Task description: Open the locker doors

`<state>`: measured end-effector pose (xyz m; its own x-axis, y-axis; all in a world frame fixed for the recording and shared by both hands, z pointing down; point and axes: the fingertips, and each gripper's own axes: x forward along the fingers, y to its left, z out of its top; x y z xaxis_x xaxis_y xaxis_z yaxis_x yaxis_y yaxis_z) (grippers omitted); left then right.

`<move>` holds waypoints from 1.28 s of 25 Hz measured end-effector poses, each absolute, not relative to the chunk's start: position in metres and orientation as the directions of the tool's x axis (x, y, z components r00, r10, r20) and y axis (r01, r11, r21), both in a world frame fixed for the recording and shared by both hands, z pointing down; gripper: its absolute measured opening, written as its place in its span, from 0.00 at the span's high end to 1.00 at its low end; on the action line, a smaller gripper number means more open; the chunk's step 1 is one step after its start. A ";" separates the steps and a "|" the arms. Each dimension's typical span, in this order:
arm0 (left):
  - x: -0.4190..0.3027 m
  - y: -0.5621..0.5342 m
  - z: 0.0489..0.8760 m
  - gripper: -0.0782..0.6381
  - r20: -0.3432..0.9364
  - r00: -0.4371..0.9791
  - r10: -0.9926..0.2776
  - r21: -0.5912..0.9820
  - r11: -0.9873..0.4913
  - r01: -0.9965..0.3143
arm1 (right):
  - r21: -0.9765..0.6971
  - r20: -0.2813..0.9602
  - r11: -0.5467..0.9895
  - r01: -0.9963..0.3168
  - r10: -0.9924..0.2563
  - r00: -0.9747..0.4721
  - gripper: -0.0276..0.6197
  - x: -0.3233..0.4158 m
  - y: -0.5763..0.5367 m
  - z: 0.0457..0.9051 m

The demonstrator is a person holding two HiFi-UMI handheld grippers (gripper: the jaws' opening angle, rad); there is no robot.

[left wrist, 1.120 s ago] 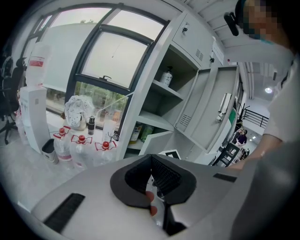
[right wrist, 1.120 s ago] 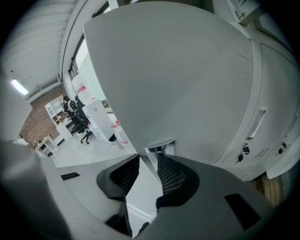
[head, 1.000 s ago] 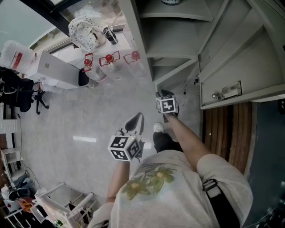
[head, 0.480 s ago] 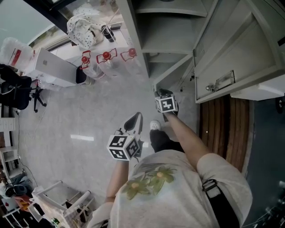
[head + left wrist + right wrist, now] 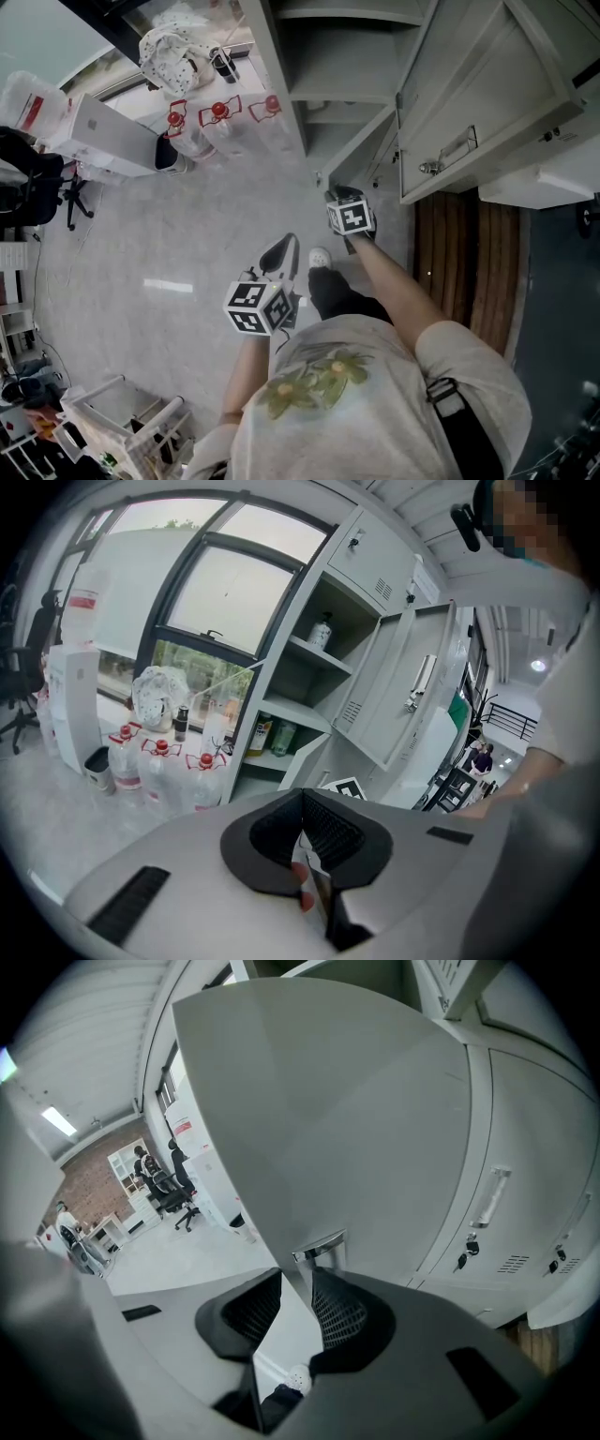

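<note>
Office, perhaps — steel lockers [image 5: 487, 75], swivel chair [image 5: 33, 183]

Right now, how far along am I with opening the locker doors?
Done: the big door stands wide open. In hand: the lower door is part open, its handle edge between the right gripper's jaws, which have just been closing. Left: swing it fully; neighbouring doors are shut.

**Head view:** the upper door [image 5: 487, 103] runs off the top and right edges. The locker [image 5: 347, 66] is cut by the top edge, so its higher shelves are out of the picture. The shirt [image 5: 366, 403] hides most of the legs; one shoe [image 5: 320, 257] shows.

**Left gripper view:** the bottles [image 5: 272, 735] on a shelf have labels too small to read.

**Right gripper view:** the lower door [image 5: 347, 1129] covers the compartment behind it.
</note>
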<state>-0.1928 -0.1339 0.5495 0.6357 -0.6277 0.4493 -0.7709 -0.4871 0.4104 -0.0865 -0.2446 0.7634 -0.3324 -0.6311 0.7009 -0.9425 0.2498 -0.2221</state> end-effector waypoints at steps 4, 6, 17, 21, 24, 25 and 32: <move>-0.185 -0.124 0.553 0.85 0.449 0.638 -0.626 0.411 -0.489 -0.769 | -0.225 0.702 0.262 -0.938 -0.625 -0.343 0.79 -0.083 -0.236 0.766; -0.181 -0.119 0.554 0.85 0.450 0.640 -0.623 0.412 -0.491 -0.768 | -0.224 0.700 0.271 -0.936 -0.624 -0.347 0.80 -0.080 -0.232 0.767; -0.154 -0.096 0.554 0.85 0.441 0.670 -0.597 0.418 -0.524 -0.743 | -0.219 0.700 0.283 -0.934 -0.621 -0.352 0.84 -0.060 -0.202 0.764; -0.144 -0.088 0.556 0.85 0.442 0.677 -0.589 0.416 -0.534 -0.736 | -0.226 0.697 0.275 -0.934 -0.625 -0.353 0.86 -0.051 -0.190 0.766; -0.138 -0.084 0.556 0.85 0.443 0.682 -0.581 0.416 -0.540 -0.731 | -0.224 0.693 0.269 -0.937 -0.632 -0.347 0.86 -0.043 -0.184 0.763; -0.137 -0.082 0.556 0.85 0.444 0.684 -0.579 0.416 -0.543 -0.730 | -0.225 0.691 0.268 -0.937 -0.634 -0.347 0.86 -0.042 -0.183 0.763; -0.122 -0.073 0.558 0.85 0.447 0.696 -0.562 0.412 -0.561 -0.718 | -0.223 0.691 0.255 -0.941 -0.639 -0.337 0.87 -0.028 -0.170 0.764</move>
